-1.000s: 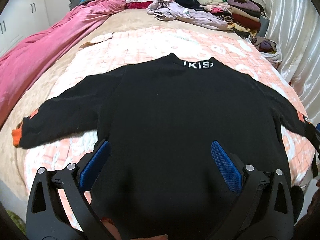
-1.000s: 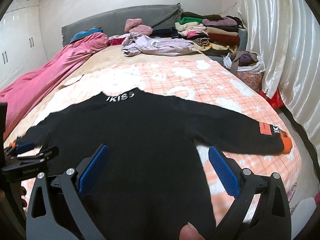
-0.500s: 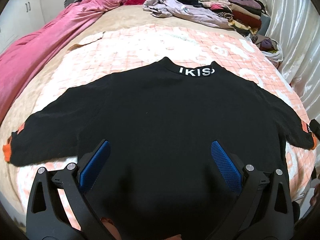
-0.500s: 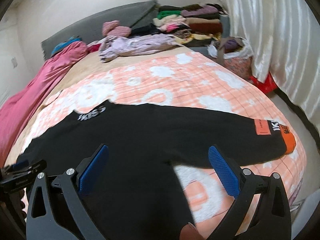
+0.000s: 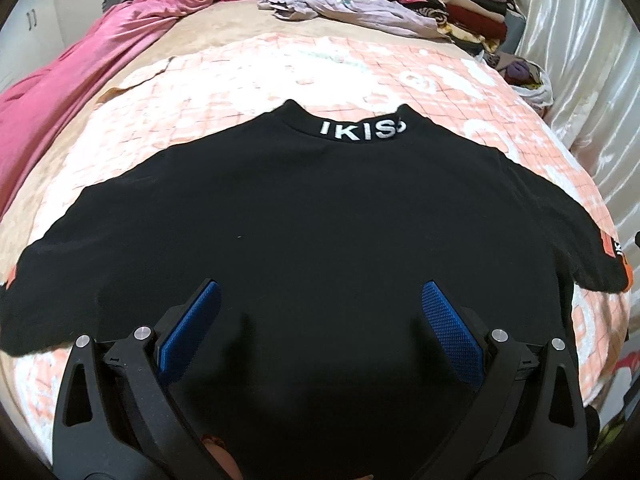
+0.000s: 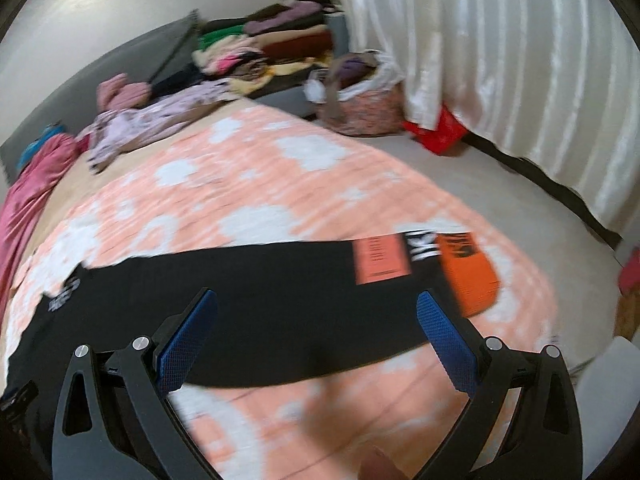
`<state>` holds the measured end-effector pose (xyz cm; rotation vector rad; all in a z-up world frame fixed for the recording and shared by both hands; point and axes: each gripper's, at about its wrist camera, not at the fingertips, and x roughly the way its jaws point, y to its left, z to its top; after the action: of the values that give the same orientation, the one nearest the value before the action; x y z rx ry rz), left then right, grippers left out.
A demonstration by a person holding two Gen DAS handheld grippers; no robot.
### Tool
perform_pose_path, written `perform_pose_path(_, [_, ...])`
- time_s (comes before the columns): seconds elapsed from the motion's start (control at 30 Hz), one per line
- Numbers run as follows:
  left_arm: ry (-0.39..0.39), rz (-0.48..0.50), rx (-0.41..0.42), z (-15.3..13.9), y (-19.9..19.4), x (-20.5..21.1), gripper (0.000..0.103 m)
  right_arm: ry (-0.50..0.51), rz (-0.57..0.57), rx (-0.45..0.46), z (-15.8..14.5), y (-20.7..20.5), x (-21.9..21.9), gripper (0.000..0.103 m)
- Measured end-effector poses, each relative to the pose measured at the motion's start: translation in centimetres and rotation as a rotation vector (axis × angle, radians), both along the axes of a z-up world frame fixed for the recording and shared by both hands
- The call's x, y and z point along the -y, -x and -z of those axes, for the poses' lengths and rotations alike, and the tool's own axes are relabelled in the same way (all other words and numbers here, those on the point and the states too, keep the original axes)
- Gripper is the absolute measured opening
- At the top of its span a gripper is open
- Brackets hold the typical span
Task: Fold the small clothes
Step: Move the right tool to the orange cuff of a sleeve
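A small black sweater (image 5: 312,216) with white letters on its collar lies flat on the peach checked blanket (image 5: 248,80), sleeves spread out to both sides. My left gripper (image 5: 318,320) is open and empty above the sweater's lower body. In the right wrist view, the sweater's right sleeve (image 6: 280,280) runs across the frame, ending in an orange cuff (image 6: 468,276) with an orange patch. My right gripper (image 6: 316,326) is open and empty just above that sleeve.
A pink duvet (image 5: 80,64) lies along the bed's left side. A lilac garment (image 5: 344,4) and stacked folded clothes (image 5: 452,4) sit at the head. A basket of clothes (image 6: 360,100), a red bag (image 6: 436,128) and a white curtain (image 6: 500,60) stand right of the bed.
My right gripper has swung right, from over the sweater's body to over the right sleeve and cuff. My left gripper has moved slightly closer over the sweater's body. The sweater has not moved.
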<state>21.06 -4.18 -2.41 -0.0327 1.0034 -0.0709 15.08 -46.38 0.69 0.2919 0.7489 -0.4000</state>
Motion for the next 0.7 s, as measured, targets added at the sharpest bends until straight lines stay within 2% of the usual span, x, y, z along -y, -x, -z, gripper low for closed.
perform_pose_path(0.27, [0.014, 0.044, 0.021, 0.3, -0.7, 1.0, 0.095, -0.028, 0.161, -0.054, 2.5, 1.0, 8.7, 0.099])
perform_pose_path(0.53, [-0.005, 0.035, 0.018, 1.5, -1.3, 0.9, 0.095, -0.09, 0.163, -0.112, 5.2, 0.4, 12.3, 0.096])
perform_pose_path(0.6, [-0.007, 0.035, 0.016, 1.7, -1.3, 1.0, 0.095, -0.106, 0.168, -0.121, 5.7, 0.3, 12.9, 0.075])
perform_pose_path(0.67, [-0.007, 0.035, 0.017, 1.9, -1.3, 1.0, 0.095, -0.174, 0.158, -0.123, 6.5, 0.2, 13.7, 0.053])
perform_pose_path(0.7, [-0.006, 0.03, 0.013, 2.1, -1.4, 0.9, 0.095, -0.203, 0.143, -0.117, 6.8, 0.1, 13.9, 0.05])
